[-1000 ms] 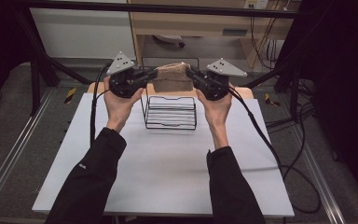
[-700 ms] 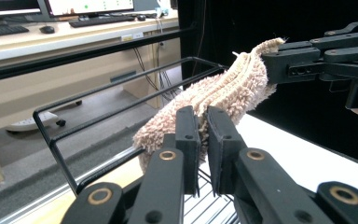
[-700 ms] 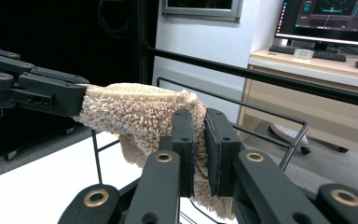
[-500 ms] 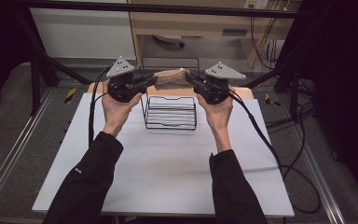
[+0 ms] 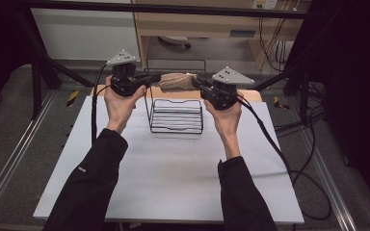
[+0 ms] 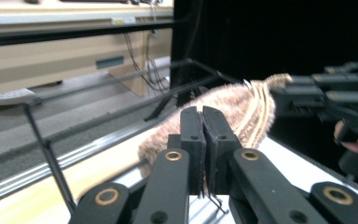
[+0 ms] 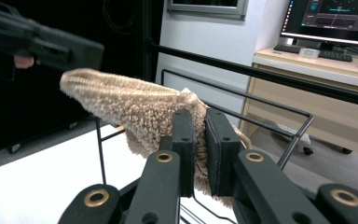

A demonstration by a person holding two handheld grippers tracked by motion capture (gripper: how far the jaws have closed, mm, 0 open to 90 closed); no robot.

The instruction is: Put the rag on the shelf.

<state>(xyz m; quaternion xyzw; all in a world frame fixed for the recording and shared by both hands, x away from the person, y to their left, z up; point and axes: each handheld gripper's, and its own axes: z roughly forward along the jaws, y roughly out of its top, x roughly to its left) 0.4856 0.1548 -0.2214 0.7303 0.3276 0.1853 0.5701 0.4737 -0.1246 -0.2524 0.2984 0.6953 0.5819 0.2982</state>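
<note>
A beige terry towel [image 5: 176,81] hangs stretched between the two grippers, held in the air above the far edge of a black wire rack [image 5: 176,115] that stands on the white tabletop [image 5: 164,173]. The left gripper [image 5: 150,78] has just been closing its jaws, and they are now clenched on the towel's left end. The right gripper [image 5: 196,83] has its jaws clamped on the other end, with the fabric bunched between the pads. Both grippers point inward, towards each other, just behind the rack's tall back frame.
</note>
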